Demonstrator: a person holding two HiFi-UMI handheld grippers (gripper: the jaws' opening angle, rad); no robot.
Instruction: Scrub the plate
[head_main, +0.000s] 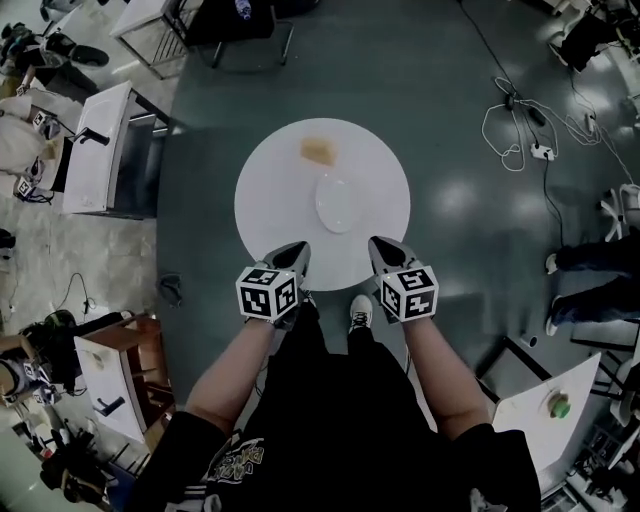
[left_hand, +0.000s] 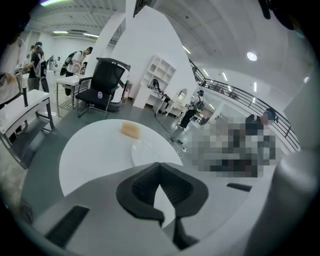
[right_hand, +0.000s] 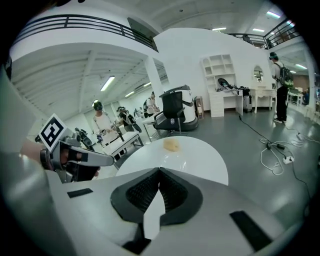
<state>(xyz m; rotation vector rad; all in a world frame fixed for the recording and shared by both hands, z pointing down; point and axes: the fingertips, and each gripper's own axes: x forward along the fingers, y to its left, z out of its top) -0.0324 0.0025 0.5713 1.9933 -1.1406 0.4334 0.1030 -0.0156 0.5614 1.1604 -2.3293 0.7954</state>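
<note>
A white plate lies near the middle of a round white table, and a tan sponge rests just beyond it. The plate and sponge also show ahead in the left gripper view, and the sponge with the plate in the right gripper view. My left gripper hovers over the table's near edge, shut and empty. My right gripper is beside it, also shut with nothing between its jaws. Both point toward the plate from the near side.
A black office chair stands beyond the table. White desks line the left side. Cables and a power strip lie on the grey floor at the right. A person's legs stand at the right edge.
</note>
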